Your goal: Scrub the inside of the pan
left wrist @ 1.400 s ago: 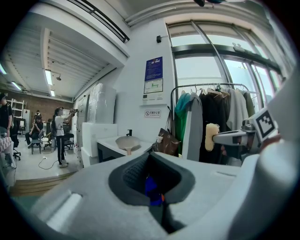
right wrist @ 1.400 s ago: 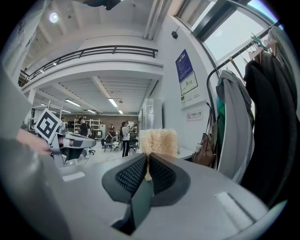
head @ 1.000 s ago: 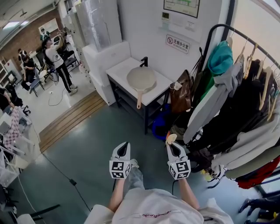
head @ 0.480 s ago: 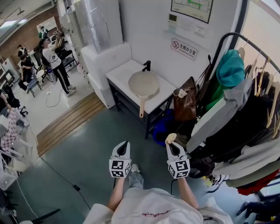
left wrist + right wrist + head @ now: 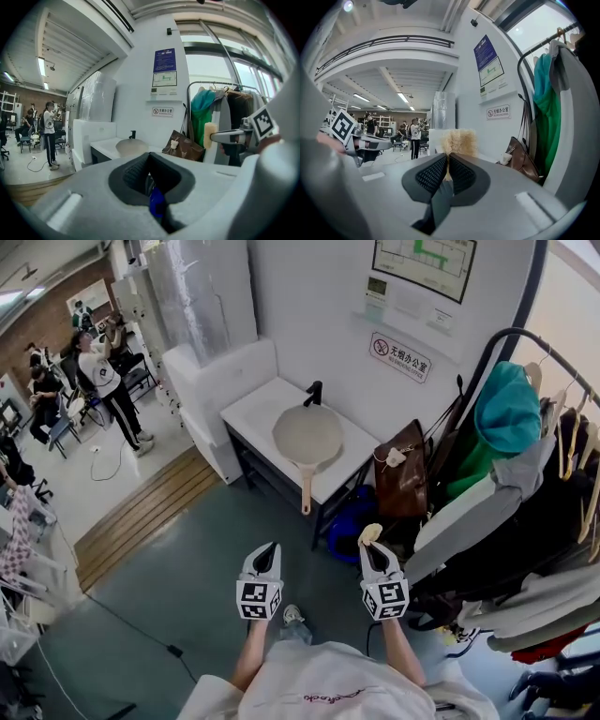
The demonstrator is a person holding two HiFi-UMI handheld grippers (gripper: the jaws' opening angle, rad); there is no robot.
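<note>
Hidden parts: in the right gripper view the scrubber [image 5: 459, 139] stands in front of the surface, so the pan cannot be made out there; the lower part of the scrubber is buried between the fingers [image 5: 432, 176].
Cut off: of the person, only the forearms and the pale shirt show, at the bottom edge of the head view.
Hard to make out: a blue thing [image 5: 352, 517] under the surface – I cannot tell what it is.
Pan: the beige pan [image 5: 307, 435] lies on the white surface [image 5: 253, 407], its handle pointing toward the person and reaching over the front edge; a black tap [image 5: 315, 392] stands just behind it.
Left gripper: the left gripper [image 5: 267, 551] is held in the air well apart from the pan, its fingers [image 5: 133, 176] clenched together on nothing.
Right gripper: the right gripper [image 5: 371, 549] is beside it at the same height, fingers grasping the tan scrubber.
Room: grey floor with a wooden strip [image 5: 141, 512] – a brown bag [image 5: 401, 479] and a clothes rack [image 5: 525, 343] at the right, people [image 5: 98, 371] far at the left.
</note>
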